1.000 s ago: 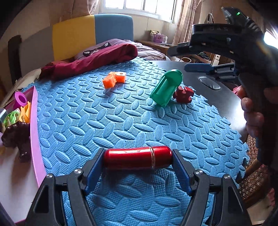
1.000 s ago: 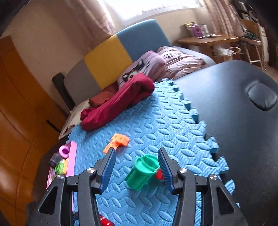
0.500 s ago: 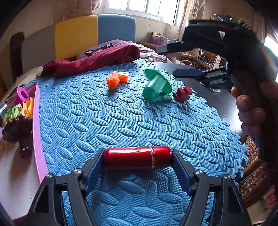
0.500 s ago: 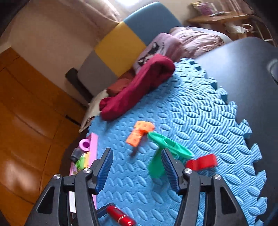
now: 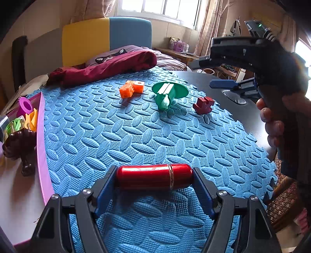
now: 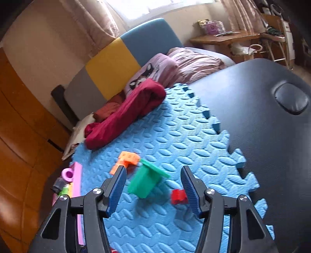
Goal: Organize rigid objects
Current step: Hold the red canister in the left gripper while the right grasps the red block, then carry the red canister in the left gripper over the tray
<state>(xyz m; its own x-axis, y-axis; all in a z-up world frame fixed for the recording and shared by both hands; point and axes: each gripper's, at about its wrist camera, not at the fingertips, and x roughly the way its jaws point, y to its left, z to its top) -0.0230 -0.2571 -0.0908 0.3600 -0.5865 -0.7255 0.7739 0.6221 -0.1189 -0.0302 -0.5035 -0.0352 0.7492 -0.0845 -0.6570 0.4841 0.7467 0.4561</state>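
Daylight from the window [image 5: 159, 7] blows out; fisheye edges darken, and the right wrist view blurs.

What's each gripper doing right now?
Left gripper: shut on the red metal cylinder, held end to end.
Right gripper: open, empty, above the green plastic piece on the blue foam mat.

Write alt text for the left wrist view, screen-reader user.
The left gripper clamps a red metal cylinder crosswise above a blue foam mat. Farther off lie orange blocks, a green flanged piece and a red block. A hand holds the right gripper at right.
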